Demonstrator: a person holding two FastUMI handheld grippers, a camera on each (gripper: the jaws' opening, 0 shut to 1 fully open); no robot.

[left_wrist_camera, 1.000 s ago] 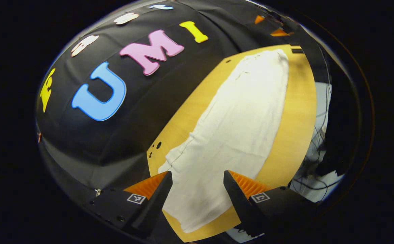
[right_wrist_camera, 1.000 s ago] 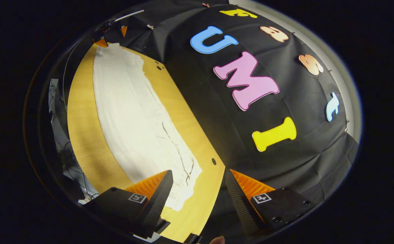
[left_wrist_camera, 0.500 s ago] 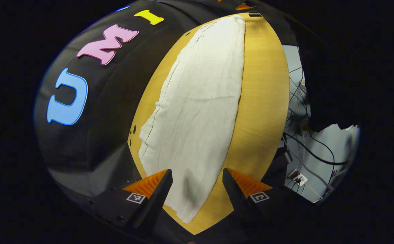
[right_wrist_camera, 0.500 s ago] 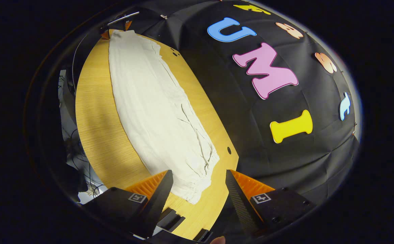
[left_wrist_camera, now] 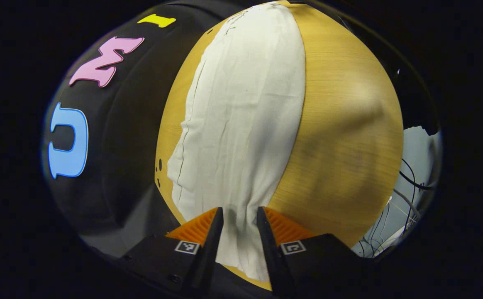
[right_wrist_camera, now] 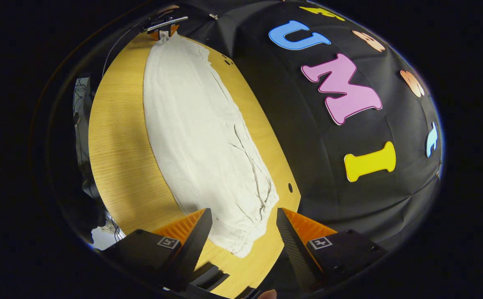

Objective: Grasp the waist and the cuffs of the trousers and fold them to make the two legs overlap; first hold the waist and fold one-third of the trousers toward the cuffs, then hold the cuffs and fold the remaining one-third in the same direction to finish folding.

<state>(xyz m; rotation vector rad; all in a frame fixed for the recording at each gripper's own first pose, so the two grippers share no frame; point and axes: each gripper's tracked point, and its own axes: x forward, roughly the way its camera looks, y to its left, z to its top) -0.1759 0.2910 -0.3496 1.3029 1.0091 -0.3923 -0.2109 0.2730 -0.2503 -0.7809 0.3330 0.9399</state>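
Lying flat on the worktop [left_wrist_camera: 341,124], the trousers [left_wrist_camera: 241,116] are pinched at one end by the left tongs [left_wrist_camera: 238,224]; the right tongs [right_wrist_camera: 241,226] stand open over the opposite end.

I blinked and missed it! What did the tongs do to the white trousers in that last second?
The left tongs came down onto one end of the trousers and narrowed their jaws around the cloth, which now bunches between them. The right tongs swung in over the gathered end and hang there, jaws wide, gripping nothing. The trousers lie flat and unfolded on the wooden table, as before.
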